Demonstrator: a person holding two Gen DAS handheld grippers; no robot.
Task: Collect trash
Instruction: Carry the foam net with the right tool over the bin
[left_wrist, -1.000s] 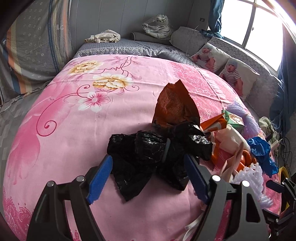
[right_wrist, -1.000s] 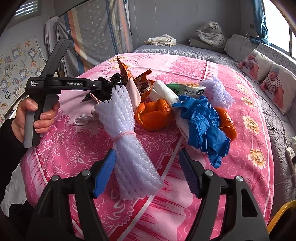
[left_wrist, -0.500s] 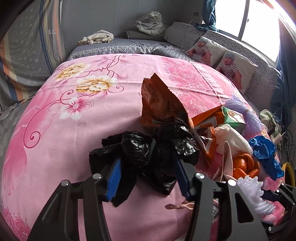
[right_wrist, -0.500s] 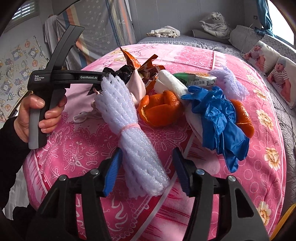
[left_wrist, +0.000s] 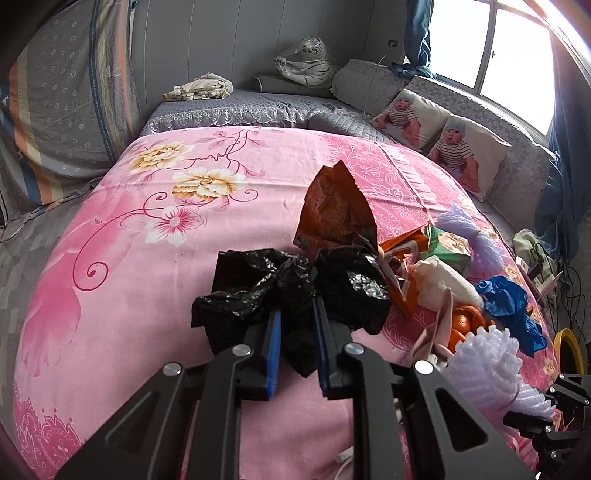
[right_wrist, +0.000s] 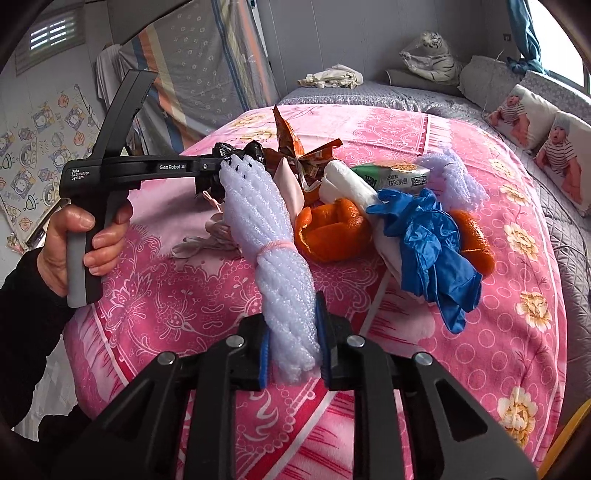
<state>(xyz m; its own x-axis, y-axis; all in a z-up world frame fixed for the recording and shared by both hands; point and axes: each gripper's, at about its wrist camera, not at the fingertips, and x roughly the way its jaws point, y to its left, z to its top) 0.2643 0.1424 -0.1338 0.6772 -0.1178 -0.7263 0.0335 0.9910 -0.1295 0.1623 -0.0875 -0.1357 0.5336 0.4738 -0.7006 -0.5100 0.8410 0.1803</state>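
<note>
Black plastic bag (left_wrist: 295, 291), crumpled on bed (left_wrist: 155, 266), pinched by left gripper (left_wrist: 296, 321); white foam netting (right_wrist: 275, 258) pinched by right gripper (right_wrist: 291, 339); lift slowly, grips firm, clearing neighbouring litter.

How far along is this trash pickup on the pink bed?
Early. Nothing looks cleared away yet. The left gripper is shut on the black plastic bag, and the right gripper is shut on the white foam netting. Still lying on the bedspread: orange peel, blue glove, green packet and orange wrapper.
</note>
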